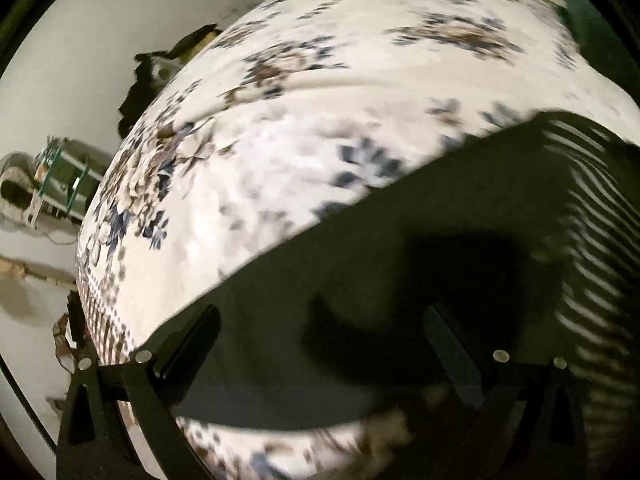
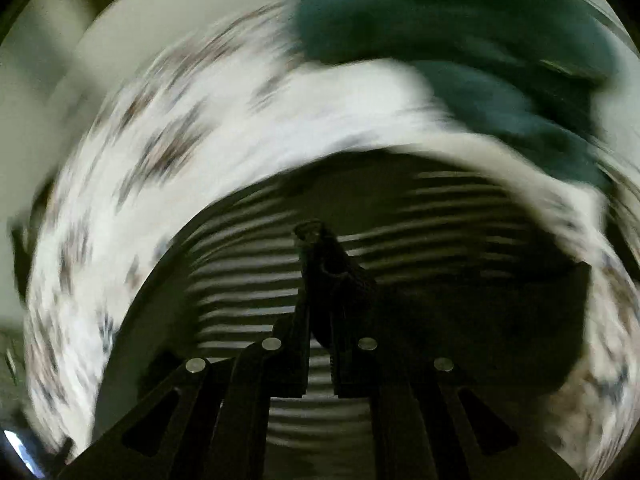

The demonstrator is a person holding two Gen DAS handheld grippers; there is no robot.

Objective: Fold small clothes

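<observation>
On the floral cover (image 1: 300,140), spread wide under both tools: dark striped garment (image 1: 400,240), plain dark on one side, pale-striped toward the other. Left tongs (image 1: 320,344) gaping wide just above the plain dark cloth, gripping nothing. Right tongs (image 2: 320,264) pinched together on a small raised nub of that same garment, striped cloth all round beneath. Teal garment (image 2: 460,40) heaped beyond, at the far edge of the cover, near the striped one but apparently not touching; too blurred to be sure. Judging by this: a fold in hand, one edge pinched on the right, the left side not yet taken. To do it well, bring the left tongs down onto the matching edge and close only on the top layer, never on the cover below. Lift both sides to an equal height, just enough to free the cloth, then carry across in one level sweep and lay edge on edge. Move slowly, since thin fabric slips from a shallow pinch and drags wrinkles behind. Steer clear of the teal heap while crossing. Release only once flat, then smooth the crease outward.
</observation>
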